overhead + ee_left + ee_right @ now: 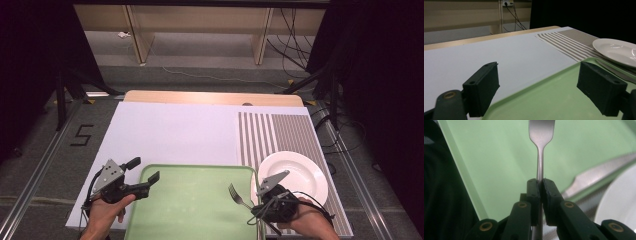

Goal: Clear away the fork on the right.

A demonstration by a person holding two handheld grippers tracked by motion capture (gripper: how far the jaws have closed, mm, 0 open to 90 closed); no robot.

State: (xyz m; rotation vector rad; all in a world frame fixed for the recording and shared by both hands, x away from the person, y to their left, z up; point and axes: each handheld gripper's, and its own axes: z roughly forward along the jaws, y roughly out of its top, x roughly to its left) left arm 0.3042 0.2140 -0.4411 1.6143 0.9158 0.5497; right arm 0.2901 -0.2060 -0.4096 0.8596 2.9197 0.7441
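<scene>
My right gripper (253, 206) is shut on the handle of a metal fork (237, 195), which hangs above the right part of the green tray (195, 205) with its tines pointing away. In the right gripper view the fork (540, 150) rises straight up from the closed pads of that gripper (540, 183). A white plate (295, 175) lies on the striped mat (280, 132) just right of the tray. My left gripper (145, 170) stands open over the tray's left far corner, and in its own view the gripper (544, 90) has nothing between its jaws.
A table knife (599, 175) lies between the tray's right rim and the plate (621, 202); the left gripper view has it as the knife (614, 71) beside the plate (616, 50). A white sheet (170, 132) covers the table beyond the tray. Cables run along the floor at the right.
</scene>
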